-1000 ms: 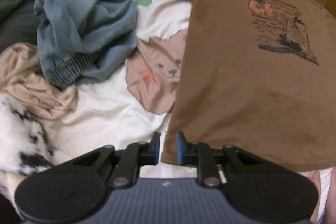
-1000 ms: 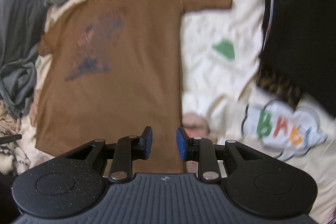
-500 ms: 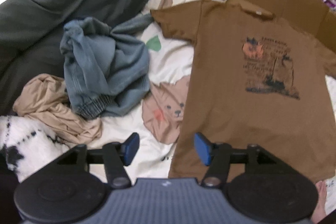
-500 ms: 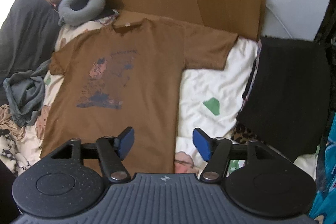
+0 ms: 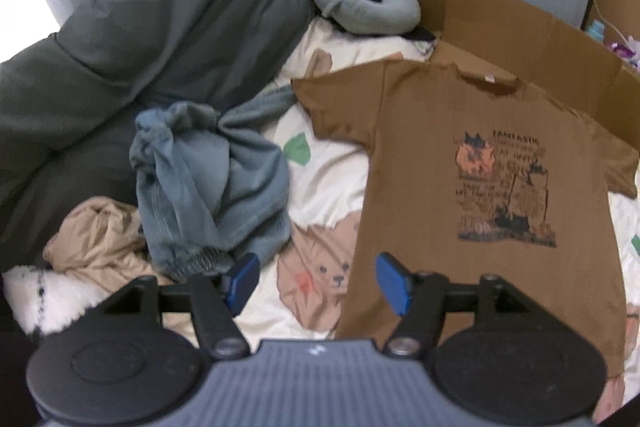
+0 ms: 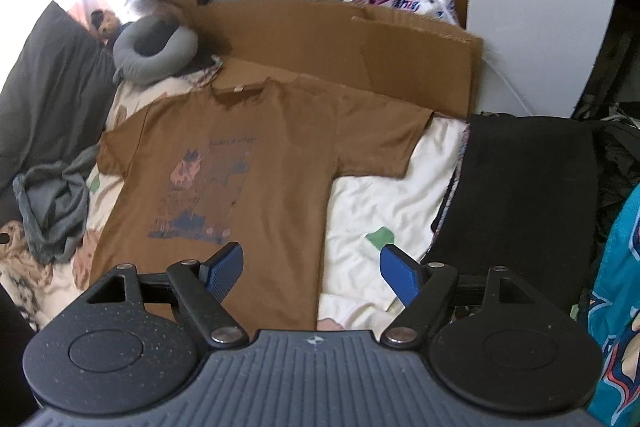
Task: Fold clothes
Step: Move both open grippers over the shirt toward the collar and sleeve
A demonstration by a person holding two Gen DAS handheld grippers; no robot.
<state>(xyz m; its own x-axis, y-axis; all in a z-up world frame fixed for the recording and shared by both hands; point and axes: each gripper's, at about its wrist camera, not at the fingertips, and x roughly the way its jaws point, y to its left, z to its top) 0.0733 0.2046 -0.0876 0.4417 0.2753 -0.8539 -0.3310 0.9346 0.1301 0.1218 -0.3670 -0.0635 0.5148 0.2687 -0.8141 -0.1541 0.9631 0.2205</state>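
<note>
Both grippers are up off the bed right now, jaws opening and nothing between them: the left gripper [image 5: 316, 281] hangs over the shirt's left bottom edge, the right gripper [image 6: 312, 269] over its right side. The brown t-shirt [image 5: 460, 195] lies spread flat, print up, on the cream cartoon bedsheet [image 6: 384, 203]. Left of it is a crumpled blue-grey garment [image 5: 208, 183] beside a beige one [image 5: 96, 239]. Further back: grey neck pillow [image 5: 360, 7], cardboard [image 6: 340, 43].
</note>
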